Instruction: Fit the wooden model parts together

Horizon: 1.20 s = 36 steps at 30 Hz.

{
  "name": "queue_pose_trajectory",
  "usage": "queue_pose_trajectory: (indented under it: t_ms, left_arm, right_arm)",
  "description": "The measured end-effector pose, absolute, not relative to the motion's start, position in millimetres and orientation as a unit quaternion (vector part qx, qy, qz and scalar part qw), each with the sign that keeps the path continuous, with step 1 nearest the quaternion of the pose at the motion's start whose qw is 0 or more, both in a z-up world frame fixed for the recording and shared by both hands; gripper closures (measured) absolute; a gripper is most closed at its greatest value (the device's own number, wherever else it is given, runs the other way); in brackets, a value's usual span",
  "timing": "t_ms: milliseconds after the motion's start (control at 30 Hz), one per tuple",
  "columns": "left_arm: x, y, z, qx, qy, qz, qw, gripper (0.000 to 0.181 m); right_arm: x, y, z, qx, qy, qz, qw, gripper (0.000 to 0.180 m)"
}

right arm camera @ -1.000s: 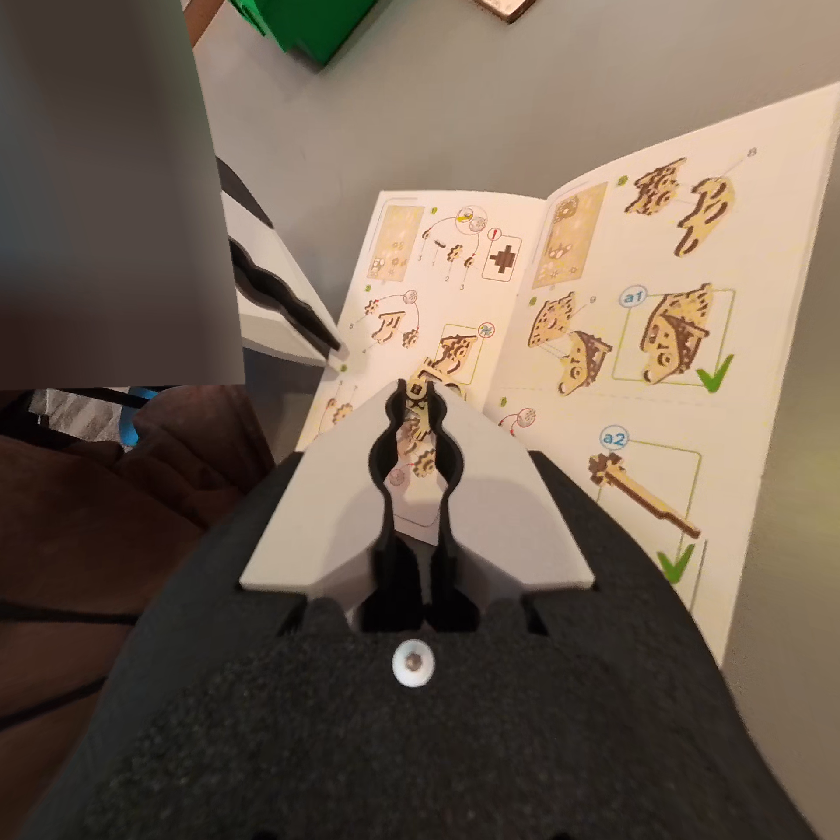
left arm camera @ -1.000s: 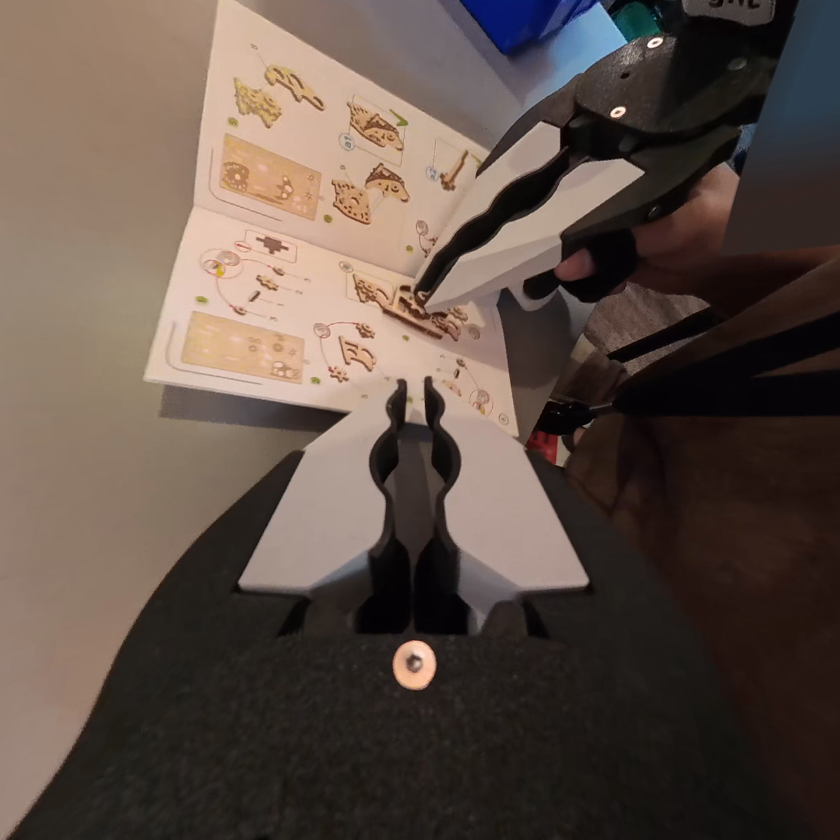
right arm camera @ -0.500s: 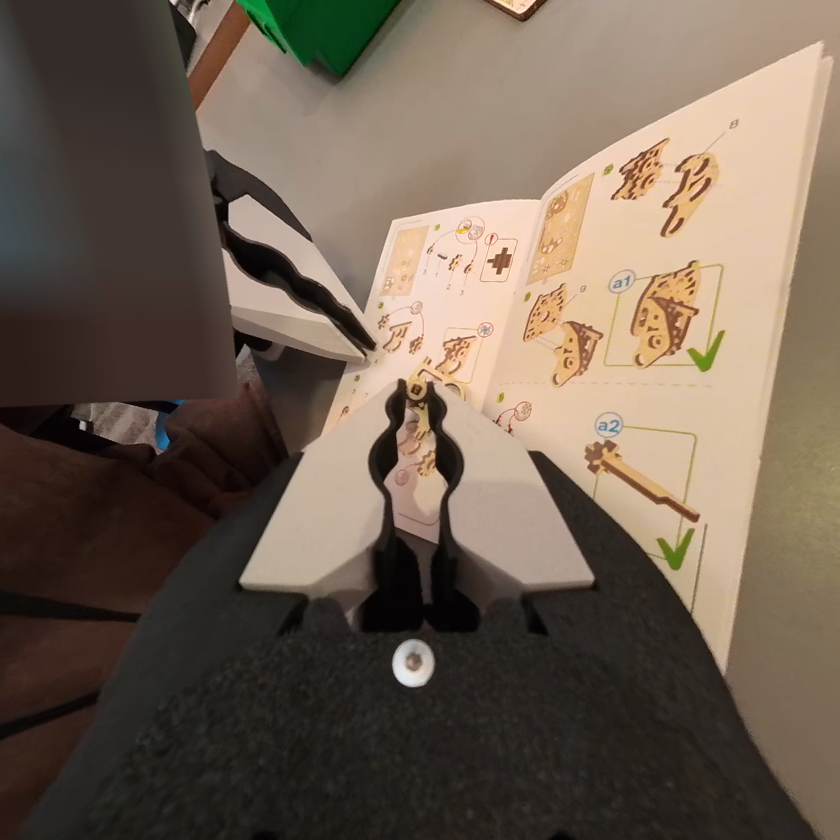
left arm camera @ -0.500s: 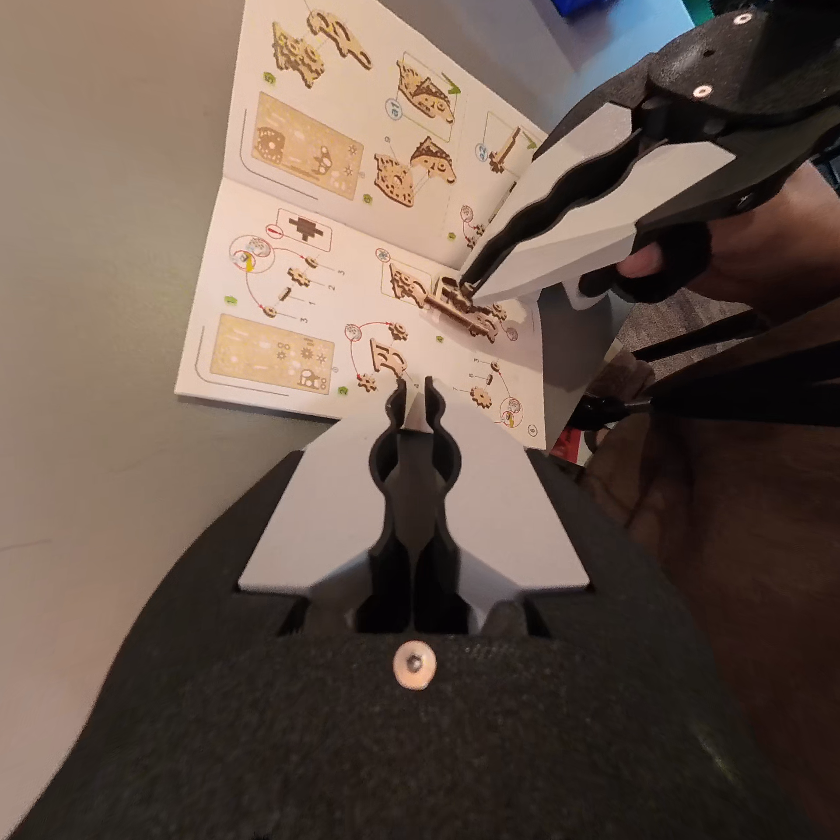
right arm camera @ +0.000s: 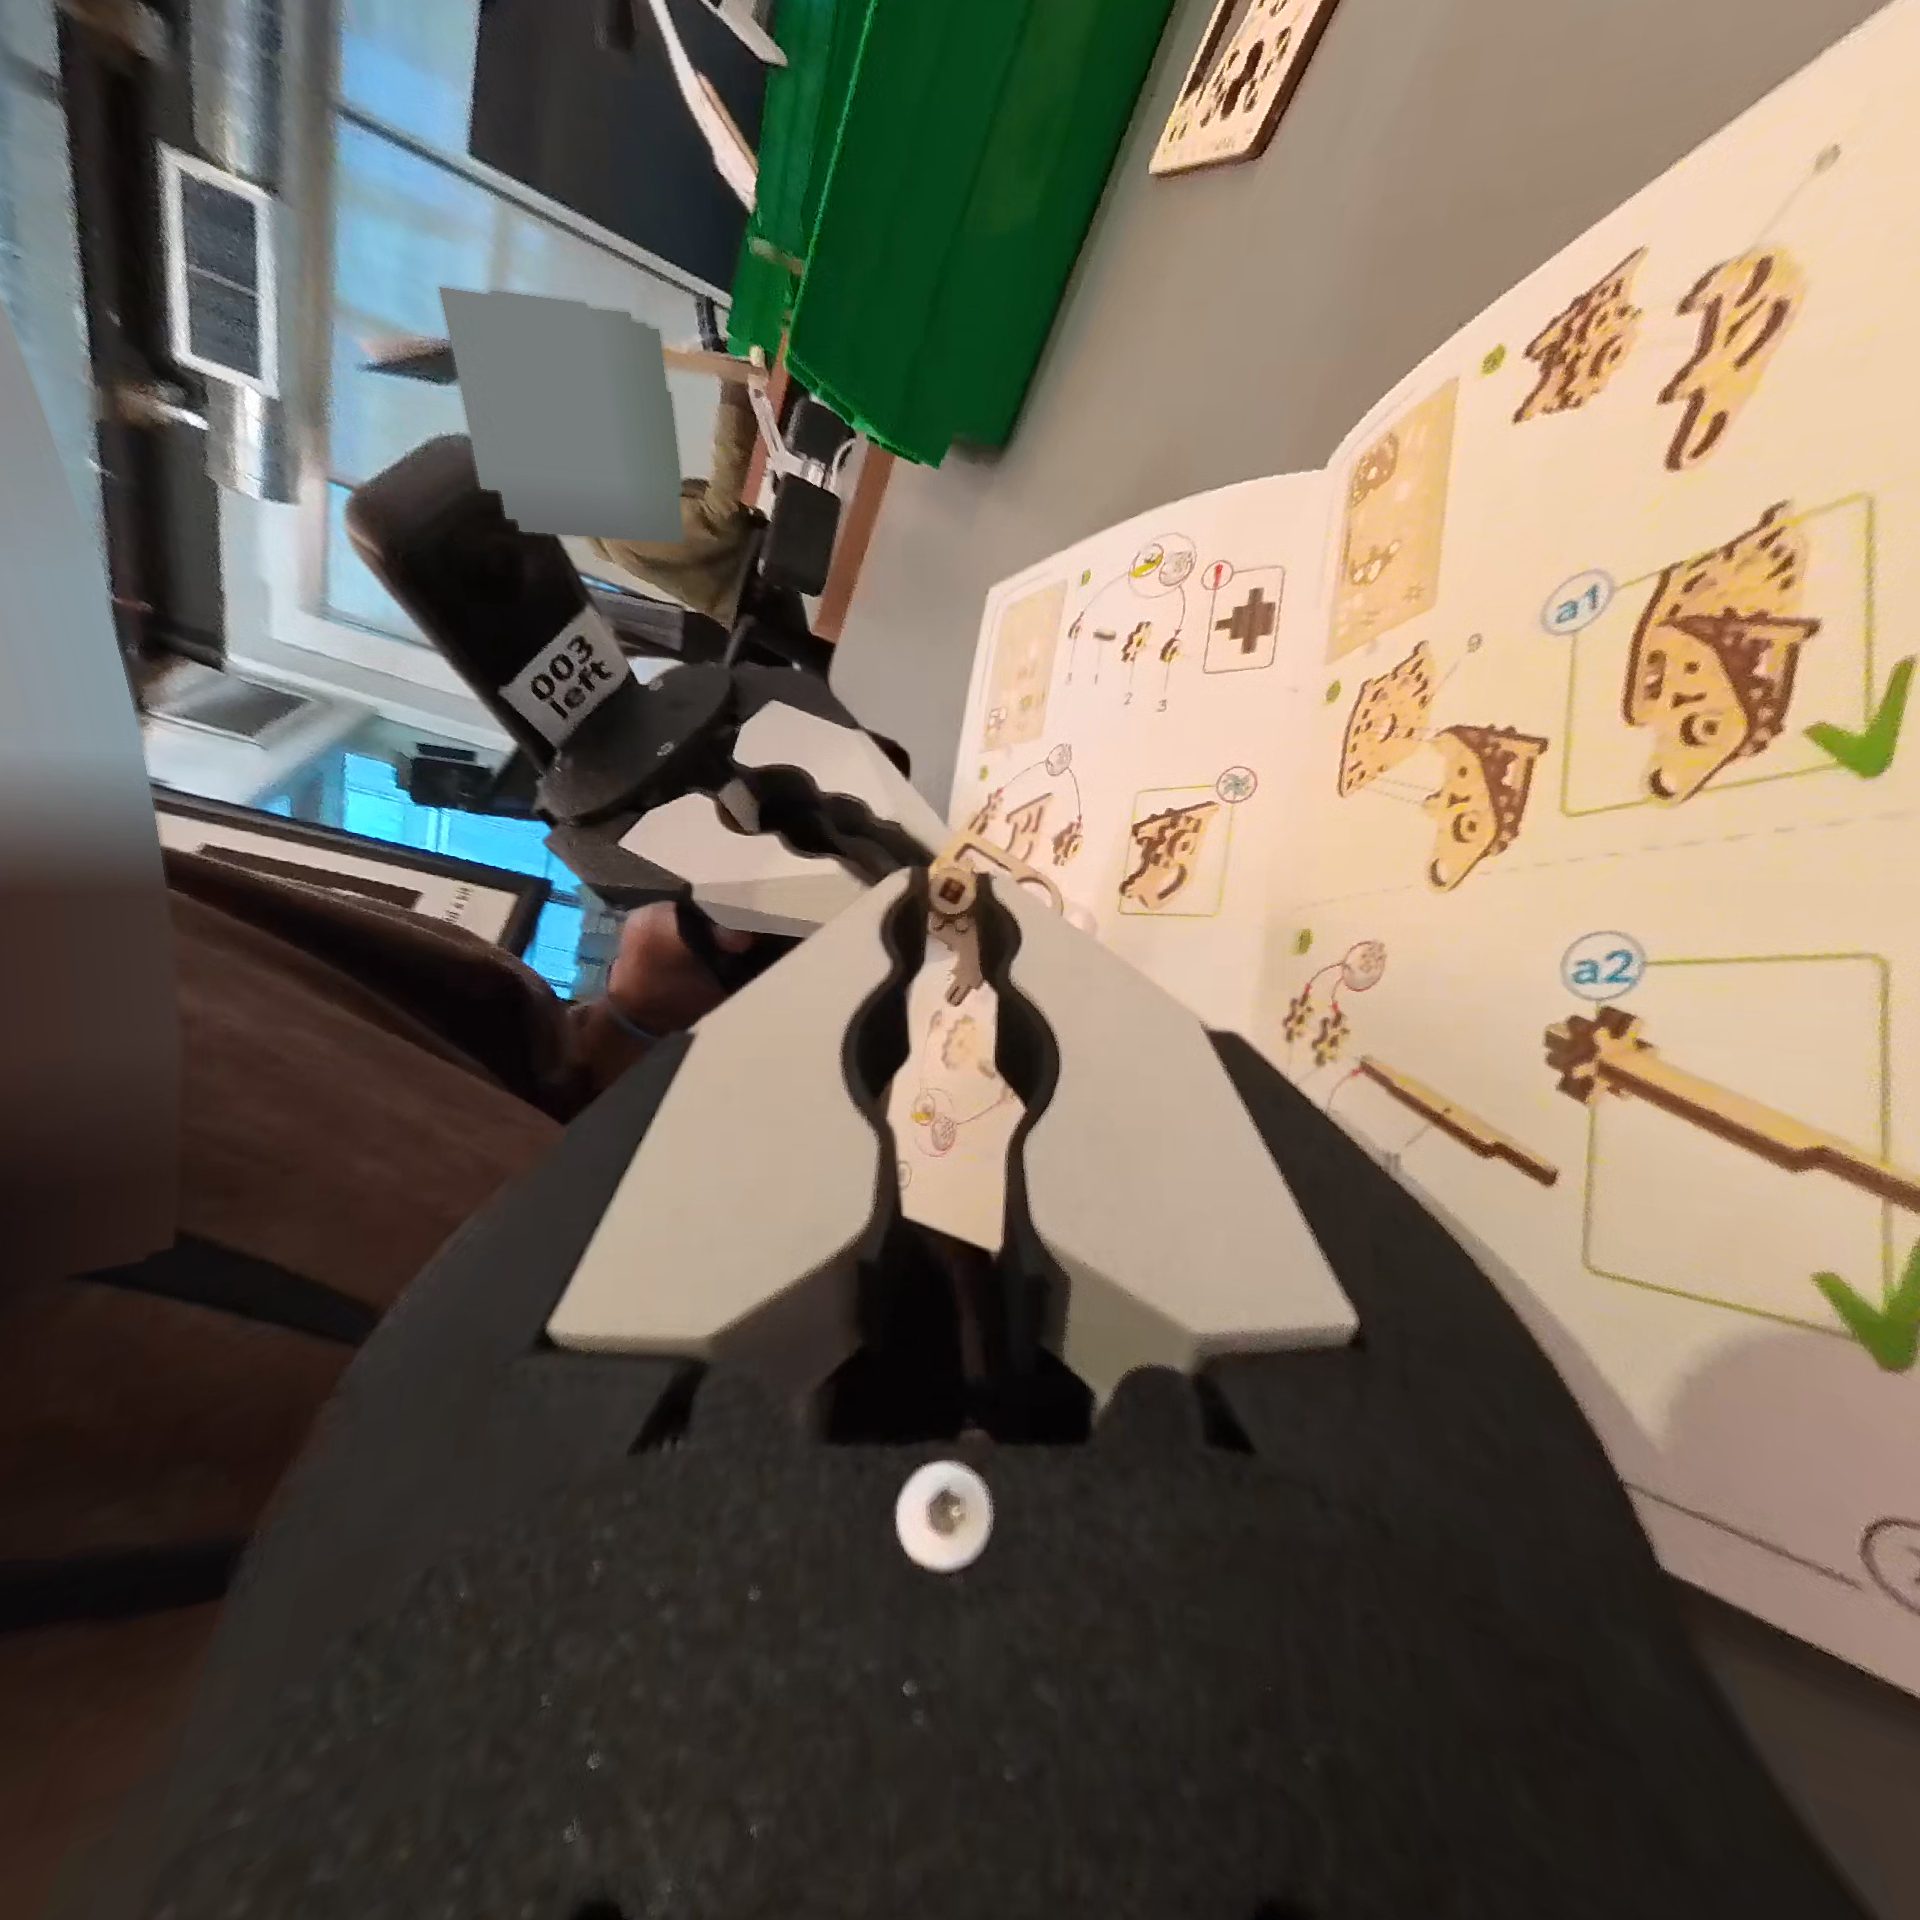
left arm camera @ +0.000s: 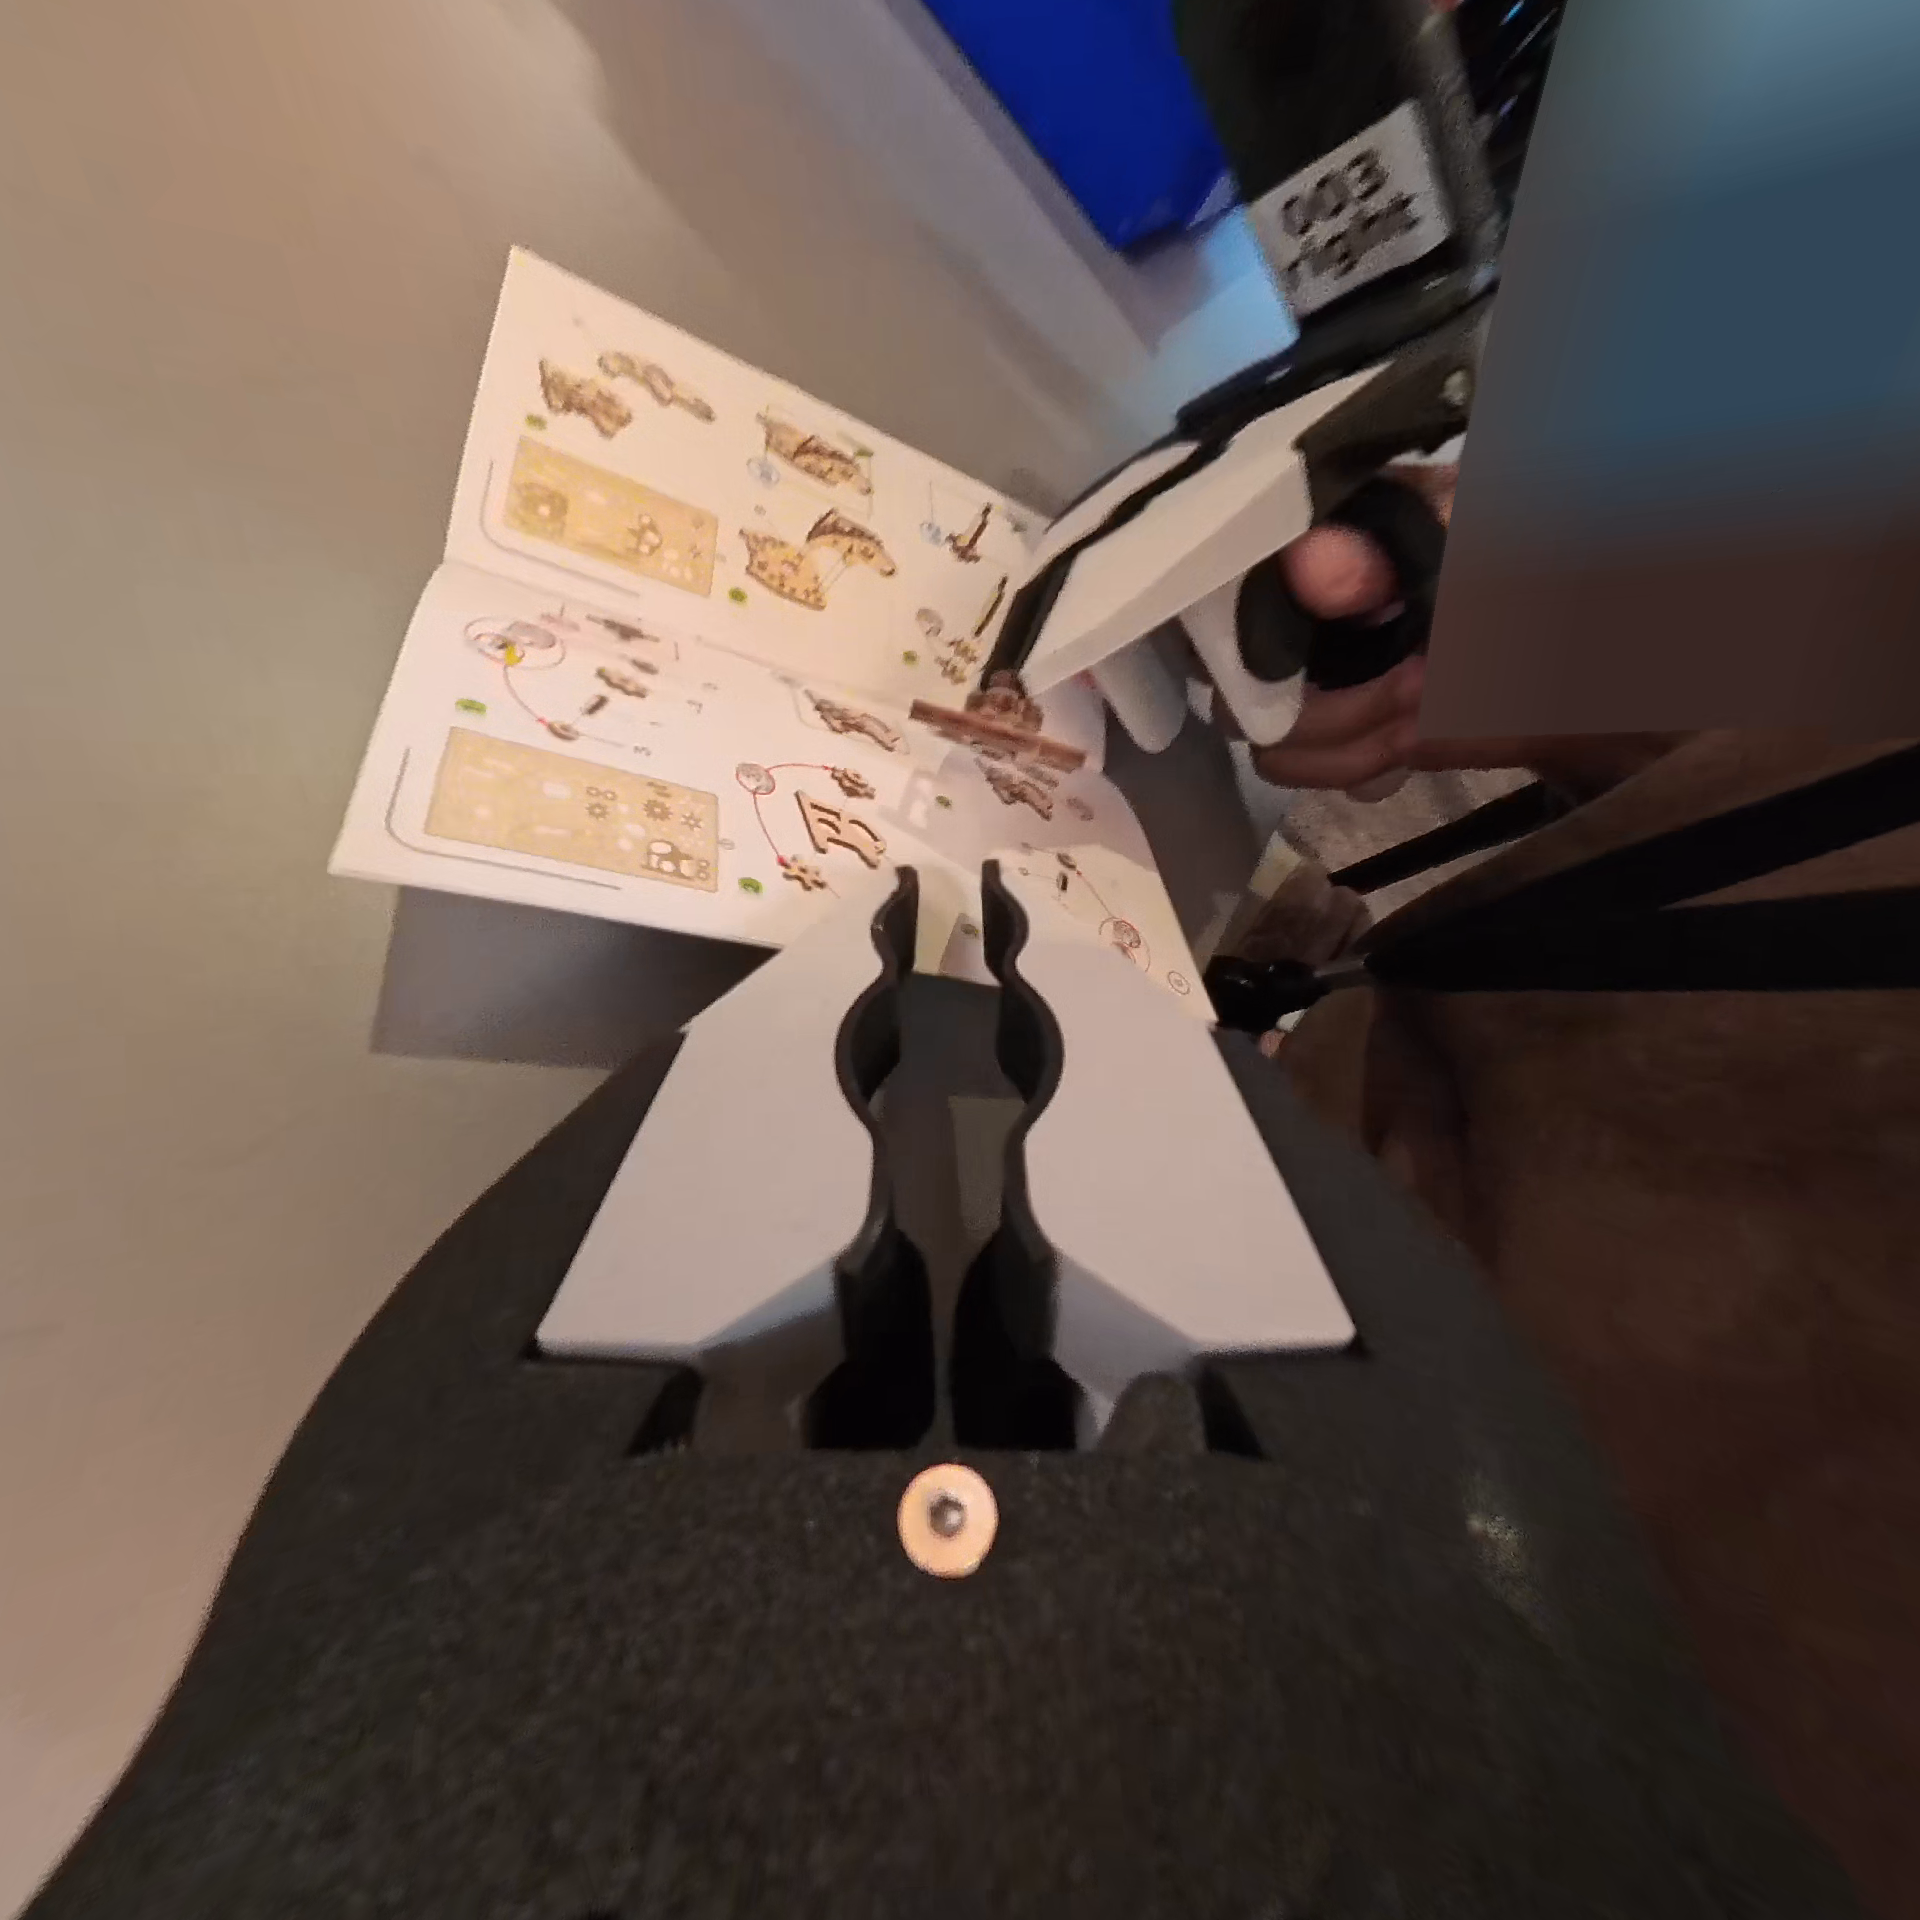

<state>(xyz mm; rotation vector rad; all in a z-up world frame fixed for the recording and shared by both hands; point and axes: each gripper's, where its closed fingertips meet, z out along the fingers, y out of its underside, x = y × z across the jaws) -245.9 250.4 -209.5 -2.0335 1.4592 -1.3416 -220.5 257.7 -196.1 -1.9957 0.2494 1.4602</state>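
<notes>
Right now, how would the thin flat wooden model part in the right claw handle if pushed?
The thin flat wooden model part looks light and stiff. Its slender cut-out sections probably snap under side load. Pinched only at the right claw tip, it may pivot.

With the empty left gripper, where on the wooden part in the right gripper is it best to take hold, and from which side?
Probably the flat bar end of the wooden part that sticks out free beside the right gripper, which pinches the middle. Bring the open left gripper from its near side, jaws closing on the flat faces.
</notes>
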Motion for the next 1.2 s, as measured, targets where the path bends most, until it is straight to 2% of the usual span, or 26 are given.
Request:
queue_pose_trajectory:
  t_ms: [533, 1200]
  left_arm:
    - [-236, 234, -168, -0.632, 0.549, -0.49, 0.243, 0.163]
    - [-235, 228, -153, -0.627, 0.527, -0.515, 0.254, 0.17]
  right_arm:
    - [-236, 245, -161, -0.632, 0.173, 0.702, 0.279, 0.172]
    - [-235, 240, -147, -0.595, 0.196, 0.724, 0.29, 0.171]
